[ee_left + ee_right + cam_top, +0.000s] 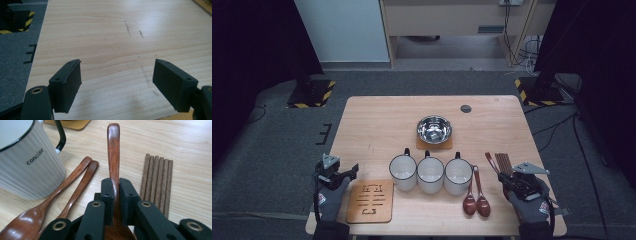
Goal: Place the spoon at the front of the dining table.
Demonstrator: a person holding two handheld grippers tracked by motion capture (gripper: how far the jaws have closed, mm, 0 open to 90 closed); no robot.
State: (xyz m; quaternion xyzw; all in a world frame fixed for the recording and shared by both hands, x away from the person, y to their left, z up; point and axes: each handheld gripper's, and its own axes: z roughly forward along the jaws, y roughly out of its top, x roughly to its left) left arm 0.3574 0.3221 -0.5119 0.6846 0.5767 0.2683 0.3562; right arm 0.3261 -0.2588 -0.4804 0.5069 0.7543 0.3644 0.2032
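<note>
Right gripper: clamped on a wooden spoon, near right of table.
Left gripper: jaws apart, nothing between, near left.

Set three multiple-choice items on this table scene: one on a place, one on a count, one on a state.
1. Where does the shiny steel bowl sit?
A. on a square wooden coaster behind the mugs
B. on the carved wooden mat
C. inside a mug

2. How many white ribbed mugs stand in the row?
A. two
B. three
C. five

3. What are the right tongs doing?
A. standing open over bare wood
B. clamping a mug handle
C. clamping the handle of a brown wooden spoon

Key: 1 A, the coaster shows under the bowl; 2 B, three rims stand side by side; 3 C, the spoon handle rises between the shut pads.
</note>
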